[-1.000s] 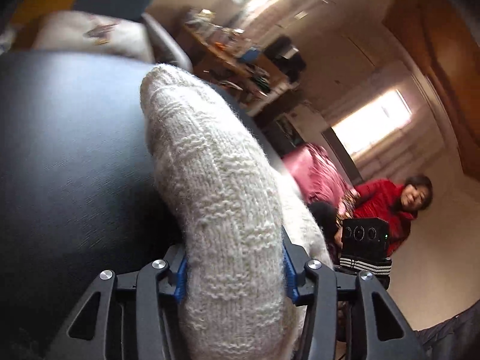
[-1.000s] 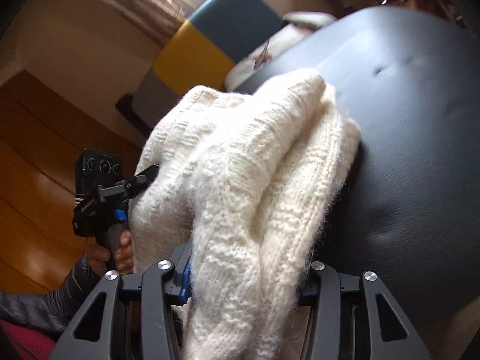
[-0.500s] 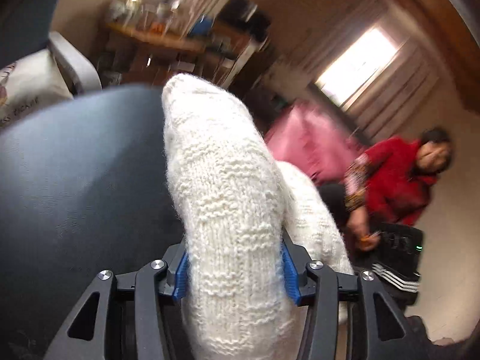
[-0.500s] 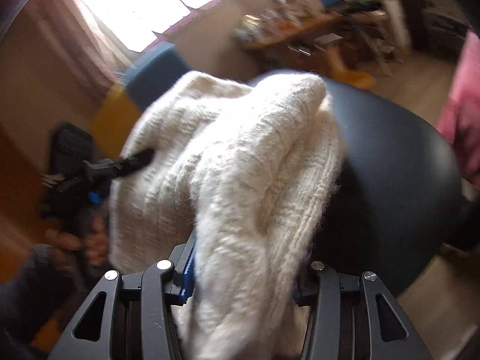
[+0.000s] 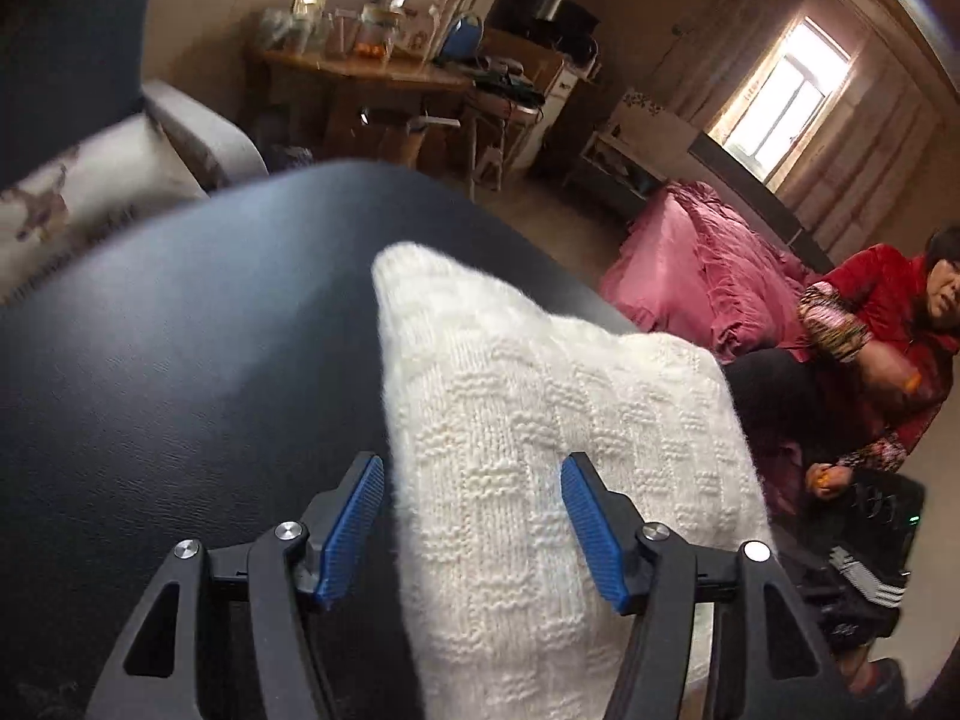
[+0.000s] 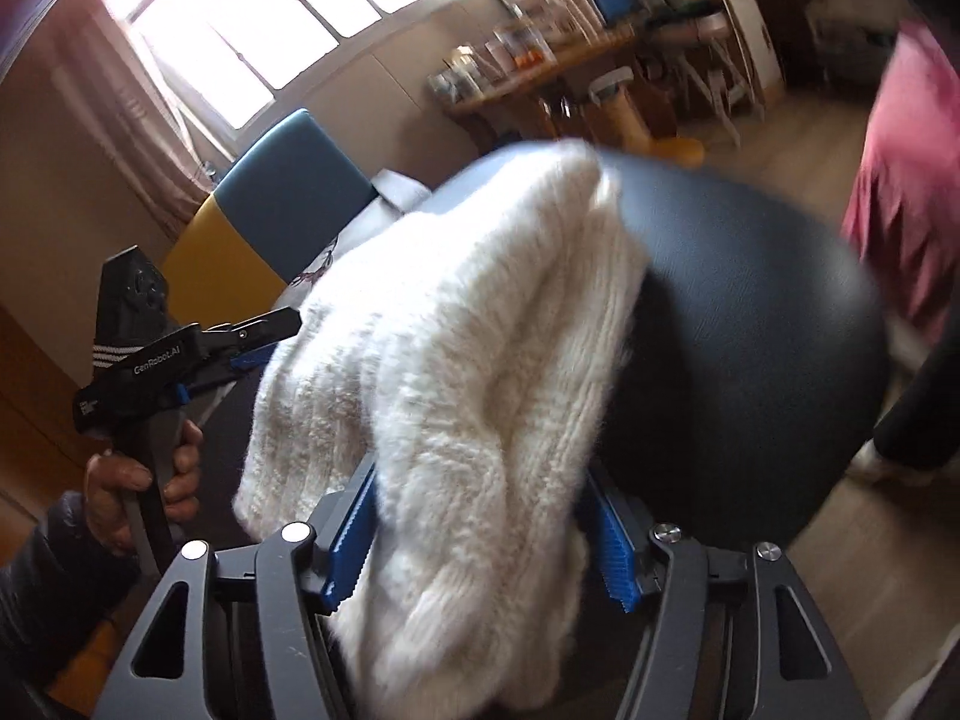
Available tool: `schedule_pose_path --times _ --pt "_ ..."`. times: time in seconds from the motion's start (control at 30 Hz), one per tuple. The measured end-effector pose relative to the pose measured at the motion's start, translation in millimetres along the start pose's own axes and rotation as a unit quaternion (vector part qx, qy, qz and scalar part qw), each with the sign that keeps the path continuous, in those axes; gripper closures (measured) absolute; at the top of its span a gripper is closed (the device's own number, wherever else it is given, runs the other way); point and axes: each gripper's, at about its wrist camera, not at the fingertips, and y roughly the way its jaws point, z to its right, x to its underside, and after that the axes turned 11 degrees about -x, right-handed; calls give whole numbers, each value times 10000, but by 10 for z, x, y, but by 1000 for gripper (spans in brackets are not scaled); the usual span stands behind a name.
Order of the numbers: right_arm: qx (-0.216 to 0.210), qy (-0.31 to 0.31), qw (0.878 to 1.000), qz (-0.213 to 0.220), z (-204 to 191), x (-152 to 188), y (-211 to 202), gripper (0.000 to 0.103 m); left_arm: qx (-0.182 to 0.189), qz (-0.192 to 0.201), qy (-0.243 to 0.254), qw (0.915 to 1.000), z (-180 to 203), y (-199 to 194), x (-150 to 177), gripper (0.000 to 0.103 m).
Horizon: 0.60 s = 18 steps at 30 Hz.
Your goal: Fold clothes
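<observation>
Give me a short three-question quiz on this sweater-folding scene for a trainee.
1. True or false: the knitted sweater is red.
2. The sweater lies on: A) a black padded surface; B) a glass shelf; C) a metal tray.
3. Fill in: the left gripper stands ____ around the sweater.
Key: 1 false, it is white; 2 A; 3 open.

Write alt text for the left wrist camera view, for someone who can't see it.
The left gripper stands open, its blue pads either side of a white knitted sweater lying on a black padded surface. Behind are a cluttered wooden table and a seated person in red.
</observation>
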Motion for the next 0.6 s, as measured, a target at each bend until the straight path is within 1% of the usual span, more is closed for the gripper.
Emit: schedule_pose_path --times 0.07,0.13,0.17,0.23,0.27,0.3,0.33,0.37,0.4,0.43,0.5,0.53,0.57,0.6 --pt "92 -383 9992 117 -102 -151 -113 38 -98 148 37 9998 23 -124 105 41" --pt "-36 -813 9965 165 -298 -227 -161 38 -121 272 124 9995 19 -247 183 41" --pt "-135 -1040 9944 148 -418 -255 -165 38 -69 310 139 9994 36 -289 215 41" --pt "-319 -1319 9907 -48 -456 -228 -130 38 61 347 182 9992 135 -330 249 41" --pt "-269 -1417 9893 -240 -486 -187 -44 38 81 309 225 9992 235 -293 264 41" --pt "-103 -1420 9886 -499 -462 -148 63 38 93 264 272 9992 328 -254 283 41" --pt "98 -1240 9891 -787 -376 -99 184 38 46 174 346 9992 375 -198 327 41" --pt "179 -947 9900 -1026 -238 -19 254 38 -1 83 419 9991 423 -142 370 41" --pt "192 -721 9907 -1142 -121 50 310 38 -61 -5 497 9987 469 -83 413 41" --pt "174 -728 9919 -1026 -72 113 308 38 -203 -72 596 9980 511 -7 456 41" --pt "193 -748 9931 -886 -79 148 277 38 -314 -141 662 9972 543 70 517 38" --pt "216 -721 9934 -861 -82 145 271 38 -408 -150 719 9965 559 88 522 34" --pt "243 -723 9936 -835 -94 135 272 38 -442 -195 671 9966 557 94 511 32" --pt "265 -726 9938 -803 -109 128 266 38 -476 -228 615 9967 555 92 501 32"
